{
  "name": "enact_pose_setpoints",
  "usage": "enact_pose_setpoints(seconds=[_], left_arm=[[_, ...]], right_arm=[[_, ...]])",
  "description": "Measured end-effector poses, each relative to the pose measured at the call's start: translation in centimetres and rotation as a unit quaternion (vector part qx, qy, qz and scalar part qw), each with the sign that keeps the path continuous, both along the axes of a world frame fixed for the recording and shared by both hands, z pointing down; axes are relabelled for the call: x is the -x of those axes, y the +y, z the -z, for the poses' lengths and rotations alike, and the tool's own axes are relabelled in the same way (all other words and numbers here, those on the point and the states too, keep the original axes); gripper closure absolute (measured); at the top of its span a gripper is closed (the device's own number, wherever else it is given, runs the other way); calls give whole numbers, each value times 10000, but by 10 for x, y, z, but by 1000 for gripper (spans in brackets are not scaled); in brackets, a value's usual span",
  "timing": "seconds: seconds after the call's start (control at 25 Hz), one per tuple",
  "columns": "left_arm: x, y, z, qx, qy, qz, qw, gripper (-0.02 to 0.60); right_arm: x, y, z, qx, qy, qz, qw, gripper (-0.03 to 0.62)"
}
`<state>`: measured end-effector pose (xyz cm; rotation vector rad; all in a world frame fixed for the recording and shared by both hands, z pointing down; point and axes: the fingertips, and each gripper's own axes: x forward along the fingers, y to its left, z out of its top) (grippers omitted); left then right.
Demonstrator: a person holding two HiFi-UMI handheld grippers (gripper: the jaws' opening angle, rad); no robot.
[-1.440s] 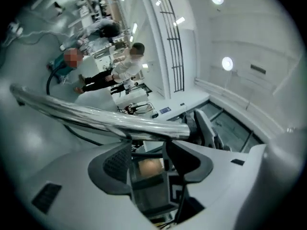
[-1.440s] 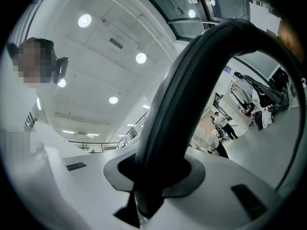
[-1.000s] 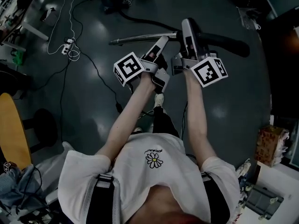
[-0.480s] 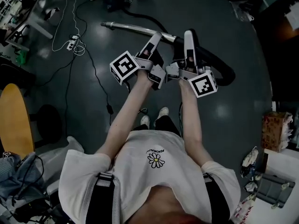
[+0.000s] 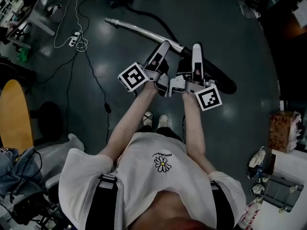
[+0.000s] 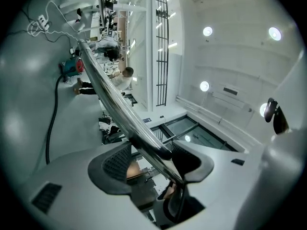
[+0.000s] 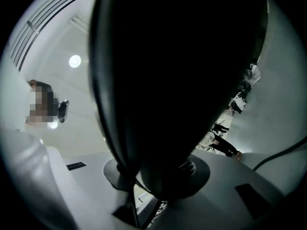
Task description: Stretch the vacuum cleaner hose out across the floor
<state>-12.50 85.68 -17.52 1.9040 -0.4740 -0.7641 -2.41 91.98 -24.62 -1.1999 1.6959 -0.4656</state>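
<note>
Two forearms reach out from a white T-shirt (image 5: 160, 164) over a dark grey, glossy floor (image 5: 230, 28) with soft light reflections. The shoes (image 5: 164, 121) stand just nearer than the hands.

Left hand-held gripper (image 5: 163, 47): jaws wide apart. The chrome wand (image 5: 139, 31) lies between them, against one pad with a gap at the other.

Right hand-held gripper (image 5: 196, 48), just beside it: jaws have just been opening slightly, but both pads sit on the thick black vacuum cleaner hose (image 5: 221, 80). Its dark bulk fills that gripper's view.

Hose and wand run as one line, black end near right, chrome tip far left.

Left of the arms, a thin black cable (image 5: 108, 108) ends in a plug on the floor. Farther left lies a white power strip (image 5: 73, 41) with a looped white cord. A rounded yellow-brown surface (image 5: 14, 119) sits at the left edge. A cardboard box (image 5: 281, 131) sits at the right edge, near a white worktop (image 5: 292, 176).

Beyond the wand, a black hose-like line (image 5: 146, 15) curves off toward the teal-and-red vacuum cleaner body (image 6: 72, 67).

Room: white walls, round ceiling lights (image 6: 207, 31), a person (image 6: 125, 76) far across.
</note>
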Motion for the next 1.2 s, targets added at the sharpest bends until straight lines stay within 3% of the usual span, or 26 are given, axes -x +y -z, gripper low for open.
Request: enact_pose_setpoints(seconds=[0.08,0.24,0.4,0.56,0.76,0.92,1.12,1.2], left_arm=[[-5,6,-2,-11,-9,-30,10000,334],[-5,15,7,122,568,-81,9983,333],[-1,14,7,-167,605,1,9980,333],[-7,11,-3,-382,543,123,9977,333],[-15,-8,11,-385,1174,-165,9922,327],[-19,-21,22,-292,1086,-110,9936,354],[-15,-29,29,-478,957,49,9943,404],[-13,-34,34,-546,823,75,9951,425]], right_arm=[[-4,7,-9,41,-95,24,9999,480],[2,14,-6,-7,-170,101,9998,480],[2,15,-8,86,-363,77,9993,480],[-13,15,-23,254,-997,93,9947,480],[-10,20,-34,233,-1393,260,9896,480],[-3,19,-44,293,-1451,592,9872,480],[1,17,-60,453,-2011,942,9740,477],[20,25,-70,751,-1463,1506,9748,453]])
